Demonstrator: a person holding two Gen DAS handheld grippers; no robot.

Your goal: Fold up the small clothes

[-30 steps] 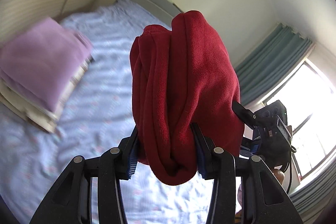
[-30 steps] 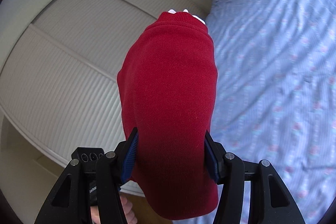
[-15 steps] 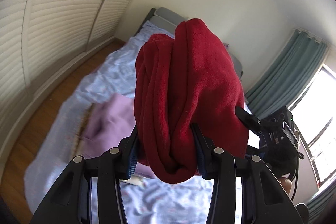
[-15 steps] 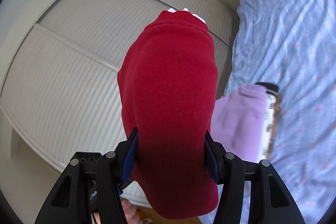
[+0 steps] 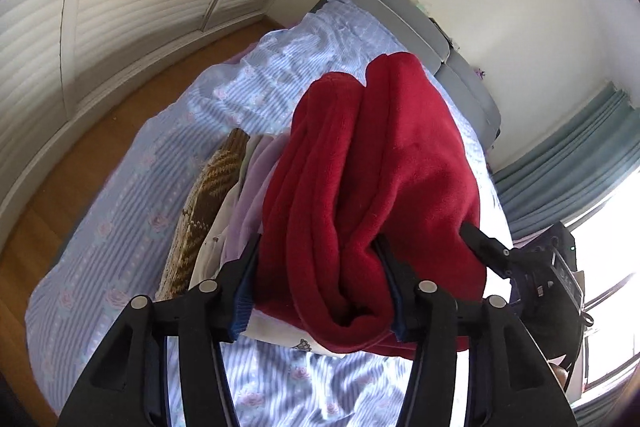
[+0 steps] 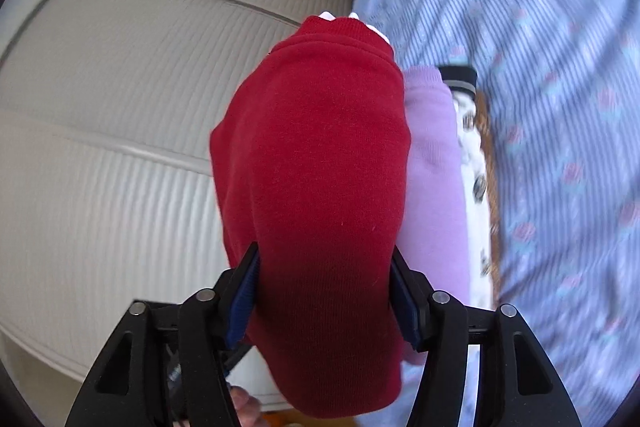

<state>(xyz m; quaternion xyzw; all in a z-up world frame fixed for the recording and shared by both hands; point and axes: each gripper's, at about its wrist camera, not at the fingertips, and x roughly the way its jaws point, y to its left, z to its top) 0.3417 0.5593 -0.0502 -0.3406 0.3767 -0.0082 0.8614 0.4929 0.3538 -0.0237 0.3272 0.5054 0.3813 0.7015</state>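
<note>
Thick folded red fleece garment (image 5: 372,187), bunched, both grippers' jaws clamped on it.

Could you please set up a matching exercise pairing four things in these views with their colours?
Things:
1. sweater held by both hand-held grippers, left and right
2. top garment of the pile
3. curtain
4. headboard

Colours:
A. grey
B. red
C. teal
D. lilac

Pairs: 1-B, 2-D, 3-C, 4-A
</note>
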